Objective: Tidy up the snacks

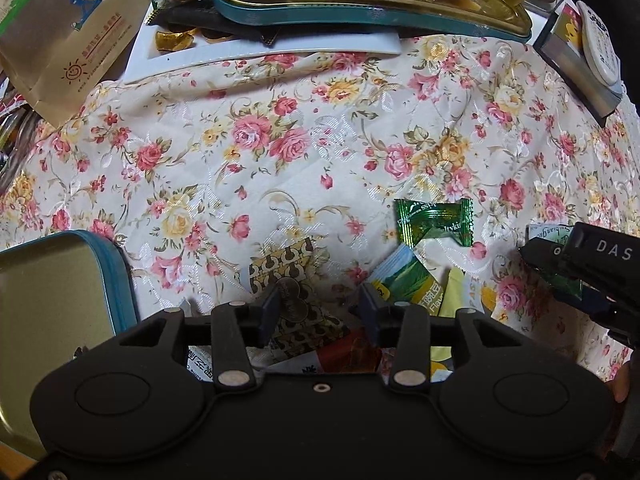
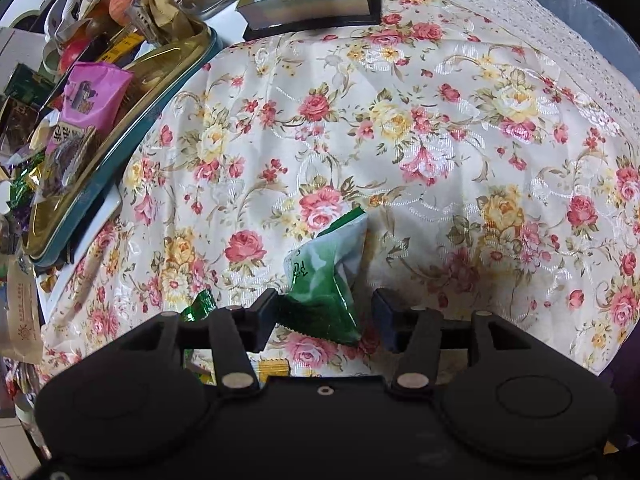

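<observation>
Jaws of both grippers apart over snack packets [image 1: 404, 280], open tablecloth [image 1: 304, 160] beyond.

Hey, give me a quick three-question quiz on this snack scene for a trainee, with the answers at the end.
1. True or false: the fingers of the left gripper are pressed shut on the gold-and-black packet.
2. The snack packet between the fingers of the right gripper is: A red, B green and white, C purple.
3. What pattern is on the tablecloth?
Key: 1 false, they stand open around it. 2 B. 3 flowers.
</observation>
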`<state>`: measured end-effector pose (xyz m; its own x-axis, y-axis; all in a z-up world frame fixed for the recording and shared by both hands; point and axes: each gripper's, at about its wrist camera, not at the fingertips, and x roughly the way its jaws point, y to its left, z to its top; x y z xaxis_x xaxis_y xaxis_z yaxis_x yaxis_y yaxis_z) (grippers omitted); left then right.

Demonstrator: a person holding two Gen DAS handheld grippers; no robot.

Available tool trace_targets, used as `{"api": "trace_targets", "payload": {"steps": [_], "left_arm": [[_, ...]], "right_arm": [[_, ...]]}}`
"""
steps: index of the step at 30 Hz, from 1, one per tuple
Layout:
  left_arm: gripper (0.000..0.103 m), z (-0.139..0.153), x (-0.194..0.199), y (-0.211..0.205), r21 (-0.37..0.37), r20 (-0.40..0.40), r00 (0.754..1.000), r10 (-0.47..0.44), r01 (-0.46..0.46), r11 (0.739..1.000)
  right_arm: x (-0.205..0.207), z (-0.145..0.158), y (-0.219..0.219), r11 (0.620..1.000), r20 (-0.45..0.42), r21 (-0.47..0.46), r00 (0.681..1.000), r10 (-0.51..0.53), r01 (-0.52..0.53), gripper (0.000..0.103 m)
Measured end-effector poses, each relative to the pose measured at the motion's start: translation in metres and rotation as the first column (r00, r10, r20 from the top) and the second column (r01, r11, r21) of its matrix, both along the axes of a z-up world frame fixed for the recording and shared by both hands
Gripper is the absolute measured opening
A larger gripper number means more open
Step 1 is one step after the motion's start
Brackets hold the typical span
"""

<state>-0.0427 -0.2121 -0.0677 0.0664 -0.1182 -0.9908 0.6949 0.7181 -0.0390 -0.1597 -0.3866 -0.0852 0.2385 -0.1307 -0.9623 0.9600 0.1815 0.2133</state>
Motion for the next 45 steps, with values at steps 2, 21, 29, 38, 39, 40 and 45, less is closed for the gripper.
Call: {"api": "trace_targets", "payload": {"steps": [2,21,29,38,39,40,45], "left_arm": [[0.050,0.000,0.002,0.002,-0.005,-0.010,1.000,0.004,-0.004,1.000],[0.007,0.034,0.033,0.020,-0.218,-0.076,0.995,0.058,-0.074,0.973],[0.013,0.019,0.040,0.034,-0.169,-0.124,0.988,0.093,-0.113,0.979],[0.015,0.009,0.038,0.041,-0.124,-0.155,0.985,0.081,-0.101,0.987],[0.015,0.009,0.036,0.040,-0.123,-0.154,0.985,0.077,-0.097,0.988],[0.015,0.009,0.035,0.039,-0.121,-0.153,0.986,0.073,-0.092,0.988],[0.016,0.007,0.028,0.036,-0.123,-0.169,0.984,0.047,-0.069,0.990]], "right_arm": [[0.002,0.000,0.002,1.000,-0.010,-0.015,1.000,0.027,-0.027,0.053],[0.014,0.015,0.014,0.981,-0.005,-0.130,0.990,0.141,-0.141,0.027],[-0.002,0.021,-0.002,0.998,0.081,-0.055,0.996,0.047,-0.043,0.045],[-0.030,0.012,-0.023,0.993,0.074,0.061,0.992,-0.103,0.098,0.057],[-0.031,0.011,-0.024,0.992,0.080,0.073,0.991,-0.112,0.106,0.057],[-0.032,0.011,-0.025,0.989,0.093,0.086,0.987,-0.128,0.120,0.057],[-0.027,0.007,-0.031,0.979,0.143,0.096,0.971,-0.192,0.179,0.058]]}}
